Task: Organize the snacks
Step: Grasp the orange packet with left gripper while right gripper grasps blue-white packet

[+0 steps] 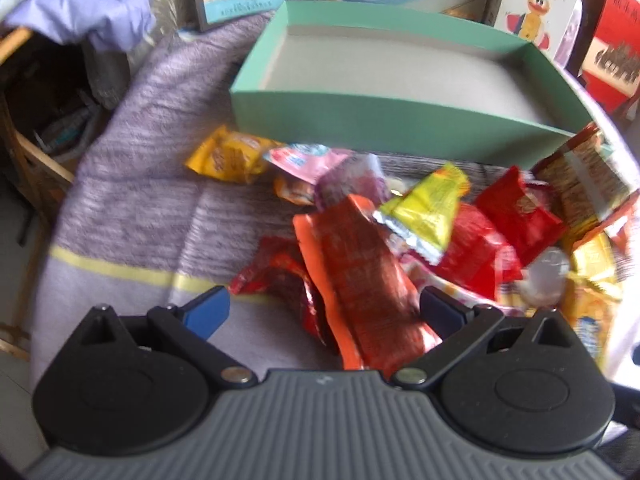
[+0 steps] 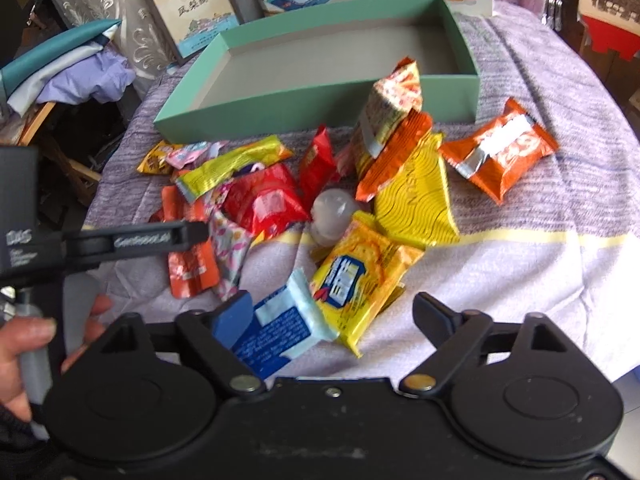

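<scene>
A pile of snack packets lies on a lilac cloth in front of an empty green box [image 1: 360, 114] [image 2: 256, 106]. My left gripper [image 1: 324, 314] is open over a long orange-red packet [image 1: 368, 280]; a yellow-green packet [image 1: 428, 208] lies just beyond. In the right wrist view my left gripper's fingers [image 2: 160, 238] reach in from the left above the orange-red packet [image 2: 190, 268]. My right gripper [image 2: 334, 318] is open, with a blue-and-white packet [image 2: 276, 334] and a yellow cracker packet [image 2: 360, 280] between its fingers, untouched.
An orange packet [image 2: 500, 154] lies apart at the right. A clear plastic bottle [image 2: 330, 214] sits in the pile. Framed pictures and boxes [image 2: 188, 12] stand behind the green box. A wooden chair with clothes [image 2: 76, 76] stands at the left, off the table's edge.
</scene>
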The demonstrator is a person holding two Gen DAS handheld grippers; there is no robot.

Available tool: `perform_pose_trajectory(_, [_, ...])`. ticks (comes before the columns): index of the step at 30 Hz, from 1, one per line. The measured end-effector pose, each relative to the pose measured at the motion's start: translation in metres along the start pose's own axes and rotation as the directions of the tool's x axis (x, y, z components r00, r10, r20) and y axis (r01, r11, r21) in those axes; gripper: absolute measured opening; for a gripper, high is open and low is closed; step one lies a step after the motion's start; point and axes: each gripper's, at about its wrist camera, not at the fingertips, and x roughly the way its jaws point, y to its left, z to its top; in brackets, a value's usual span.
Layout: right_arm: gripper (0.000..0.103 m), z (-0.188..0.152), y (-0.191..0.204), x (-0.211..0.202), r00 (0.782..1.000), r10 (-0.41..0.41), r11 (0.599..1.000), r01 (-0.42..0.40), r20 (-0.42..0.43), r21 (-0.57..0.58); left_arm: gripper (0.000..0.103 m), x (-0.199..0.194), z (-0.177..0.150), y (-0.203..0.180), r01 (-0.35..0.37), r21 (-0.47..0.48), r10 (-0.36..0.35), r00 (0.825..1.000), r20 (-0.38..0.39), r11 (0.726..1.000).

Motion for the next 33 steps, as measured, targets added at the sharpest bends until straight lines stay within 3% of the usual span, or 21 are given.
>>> perform_pose_trajectory(5, [0.052,-0.009,0.007,0.014,0.988,0.089,0.996,-0.089,-0.128,0.001,0.103,0.006,-0.005,0.026,-0.001,-0.056,-0.001,0.999,-0.032,0.998])
perform_pose_trajectory(9, [0.048,-0.009,0.016,0.035,0.977,0.108,0.994,-0.109,-0.186,0.004,0.103,0.01,-0.014,0.051,0.011,-0.125,-0.019,0.998,-0.064,0.992])
perform_pose_trajectory(16, [0.047,0.024,0.043,0.051,0.998,0.039,0.997,-0.042,-0.05,-0.065,0.103,0.005,-0.019,0.071,0.005,-0.152,-0.014,0.998,-0.057,0.988])
perform_pose_trajectory(22, [0.048,0.03,0.045,0.055,0.999,-0.029,0.998,0.028,-0.028,-0.049,0.101,-0.002,-0.022,0.066,-0.006,-0.122,0.002,0.999,-0.032,0.993])
perform_pose_trajectory(23, [0.048,0.028,0.045,0.051,0.999,-0.038,0.998,0.037,-0.026,-0.043,0.089,-0.002,-0.022,0.062,-0.004,-0.102,0.003,1.0,-0.018,0.995])
perform_pose_trajectory(24, [0.049,0.027,0.045,0.049,0.999,-0.041,0.999,0.041,-0.026,-0.036,0.069,-0.004,-0.022,0.058,0.004,-0.086,-0.005,1.0,-0.011,0.996])
perform_pose_trajectory(26, [0.052,0.027,0.045,0.044,0.998,-0.055,0.998,0.054,-0.022,-0.032,0.046,-0.006,-0.021,0.054,0.048,-0.077,-0.049,0.999,-0.003,0.996])
perform_pose_trajectory(27, [0.052,0.026,0.046,0.041,0.998,-0.059,0.998,0.059,-0.022,-0.035,0.04,-0.008,-0.02,0.053,0.048,-0.07,-0.048,0.999,0.007,0.996])
perform_pose_trajectory(29, [0.052,0.023,0.045,0.035,0.998,-0.052,0.998,0.051,-0.033,-0.034,0.034,-0.011,-0.02,0.054,0.056,-0.06,-0.055,0.998,0.021,0.997])
perform_pose_trajectory(32, [0.05,0.025,0.054,0.043,0.995,-0.062,0.997,0.058,-0.074,-0.057,0.034,-0.011,-0.022,0.067,0.109,-0.088,-0.109,0.994,0.012,0.99])
perform_pose_trajectory(33, [0.037,0.026,0.058,0.048,0.994,-0.079,0.995,0.074,-0.079,-0.064,0.037,-0.011,-0.023,0.071,0.117,-0.098,-0.116,0.993,0.011,0.988])
